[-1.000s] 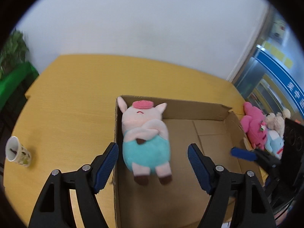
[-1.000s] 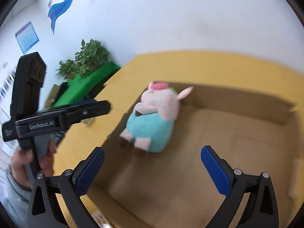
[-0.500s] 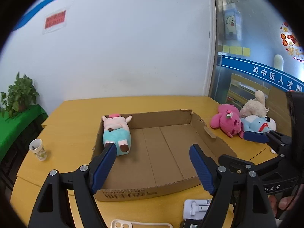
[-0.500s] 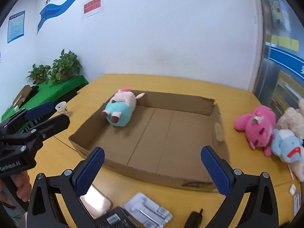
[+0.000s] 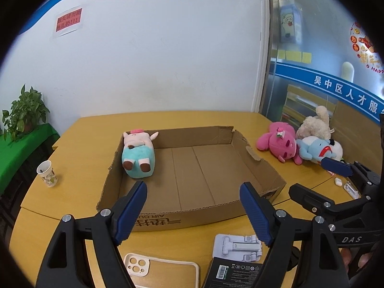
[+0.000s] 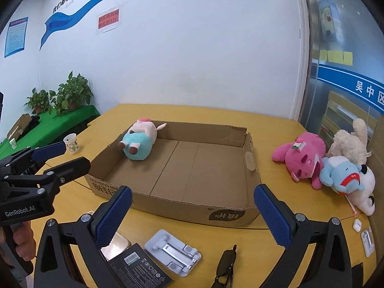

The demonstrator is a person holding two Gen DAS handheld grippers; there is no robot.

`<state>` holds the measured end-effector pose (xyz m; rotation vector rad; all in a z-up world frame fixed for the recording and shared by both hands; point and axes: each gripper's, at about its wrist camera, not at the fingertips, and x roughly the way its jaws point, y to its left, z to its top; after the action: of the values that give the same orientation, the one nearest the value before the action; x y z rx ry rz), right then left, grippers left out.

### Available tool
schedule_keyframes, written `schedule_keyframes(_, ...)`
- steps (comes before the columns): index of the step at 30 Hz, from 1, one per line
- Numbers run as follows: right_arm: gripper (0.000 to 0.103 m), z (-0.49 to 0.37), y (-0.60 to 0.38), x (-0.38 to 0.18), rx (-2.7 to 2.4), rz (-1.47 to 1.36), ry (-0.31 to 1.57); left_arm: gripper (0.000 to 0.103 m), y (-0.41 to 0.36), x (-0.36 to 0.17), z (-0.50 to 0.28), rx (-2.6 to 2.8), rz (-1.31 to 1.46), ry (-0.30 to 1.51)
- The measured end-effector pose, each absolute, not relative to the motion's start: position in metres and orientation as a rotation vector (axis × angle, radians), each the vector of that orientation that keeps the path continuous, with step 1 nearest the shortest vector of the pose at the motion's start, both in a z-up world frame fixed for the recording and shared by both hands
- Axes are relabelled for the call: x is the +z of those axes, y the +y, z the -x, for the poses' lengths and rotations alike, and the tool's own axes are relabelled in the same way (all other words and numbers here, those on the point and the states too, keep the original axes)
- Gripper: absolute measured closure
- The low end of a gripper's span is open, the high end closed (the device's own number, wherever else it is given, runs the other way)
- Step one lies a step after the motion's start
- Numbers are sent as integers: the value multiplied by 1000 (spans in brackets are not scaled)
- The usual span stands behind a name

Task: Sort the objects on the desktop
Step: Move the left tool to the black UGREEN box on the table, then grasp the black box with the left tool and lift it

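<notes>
A pig plush in teal trousers lies in the far left corner of the shallow cardboard box; it also shows in the right wrist view, inside the box. A pink plush, a blue plush and a cream plush lie on the table right of the box. My left gripper is open and empty, held near the box's front wall. My right gripper is open and empty, also in front of the box.
On the table edge nearest me lie a phone case, a white folding stand, a black box and sunglasses. A paper cup stands at the left. Small white items lie at the right.
Both grippers have pulled back and up from inside the box to in front of it, still open. The pig plush stays in the box corner.
</notes>
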<state>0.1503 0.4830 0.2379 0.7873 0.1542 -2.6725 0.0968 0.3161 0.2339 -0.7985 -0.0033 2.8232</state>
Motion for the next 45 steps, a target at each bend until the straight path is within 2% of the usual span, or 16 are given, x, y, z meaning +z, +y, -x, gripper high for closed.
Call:
schedule_keyframes(11, 0, -155, 482, 216, -2630, -809, 135, 23, 316, 210, -99, 2794, 882, -24)
schedule_keyframes(16, 0, -168, 488, 173, -2423, -908, 61, 23, 314, 174, -98, 2674, 1032, -19)
schedule_keyframes(25, 0, -213, 455, 78, -2100, -1178, 122, 23, 318, 84, -88, 2364, 1339, -45)
schedule_keyframes(30, 2, -221, 441, 61, -2110, -1203, 190, 25, 327, 63, -93, 2221, 1371, -108)
schedule_keyframes(33, 3, -223, 444, 59, -2141, -1208, 213, 33, 342, 60, -104, 2160, 1366, -58)
schedule_keyframes(37, 3, -224, 462, 51, -2157, -1239, 220, 33, 355, 54, -117, 2078, 1384, -67)
schedule_keyframes(43, 15, -235, 472, 42, -2174, -1218, 280, 32, 353, 48, -111, 2070, 1408, -154)
schedule_keyframes(45, 29, -235, 465, 43, -2165, -1193, 328, 31, 353, 46, -108, 2056, 1410, -169)
